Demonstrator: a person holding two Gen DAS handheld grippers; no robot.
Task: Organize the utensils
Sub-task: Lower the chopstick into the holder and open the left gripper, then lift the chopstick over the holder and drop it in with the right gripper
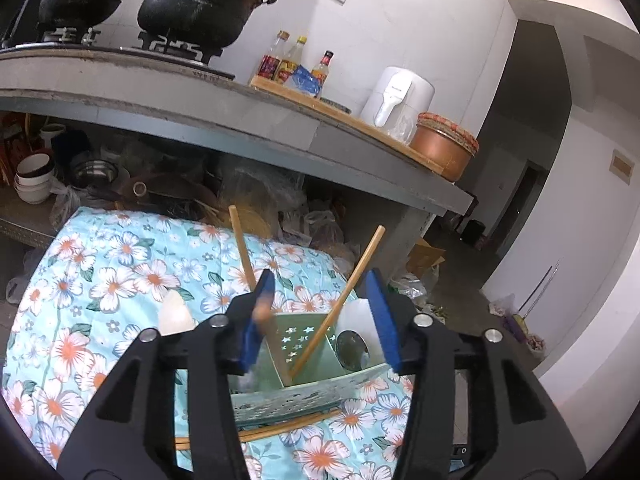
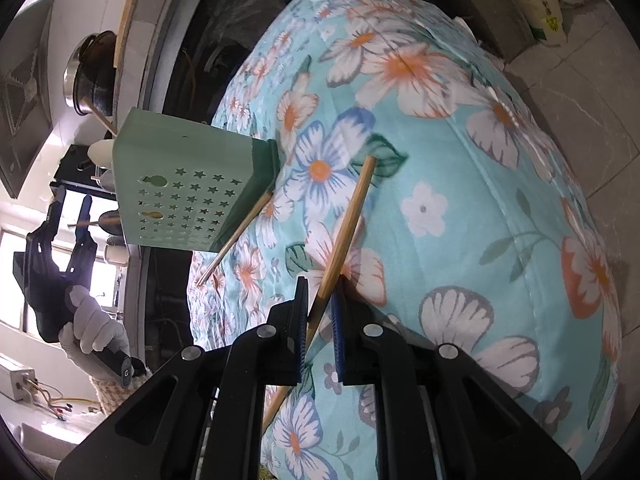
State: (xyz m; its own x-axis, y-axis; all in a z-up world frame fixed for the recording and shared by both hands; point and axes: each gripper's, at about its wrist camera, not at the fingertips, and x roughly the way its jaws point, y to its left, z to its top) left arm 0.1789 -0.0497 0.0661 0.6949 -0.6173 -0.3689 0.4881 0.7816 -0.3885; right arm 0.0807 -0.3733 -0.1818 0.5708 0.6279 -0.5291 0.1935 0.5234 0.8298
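A green utensil holder (image 1: pixel 316 380) with star cut-outs stands on the floral cloth (image 1: pixel 120 280); it also shows in the right wrist view (image 2: pixel 180 184). Two bamboo chopsticks (image 1: pixel 340 300) and a metal spoon (image 1: pixel 352 350) stand in it. My left gripper (image 1: pixel 320 300) is open just above the holder, a chopstick (image 1: pixel 244 248) leaning against its left pad. My right gripper (image 2: pixel 320 300) is shut on a bamboo chopstick (image 2: pixel 348 224) over the cloth. Another chopstick (image 2: pixel 236 236) lies by the holder's base, seen also in the left wrist view (image 1: pixel 280 428).
A white spoon (image 1: pixel 174 312) lies on the cloth left of the holder. Behind is a concrete counter (image 1: pixel 240 120) with pots, bottles, an air fryer (image 1: pixel 396 96) and a copper pot (image 1: pixel 444 148). Clutter fills the shelf below. Tiled floor lies right of the cloth (image 2: pixel 580 80).
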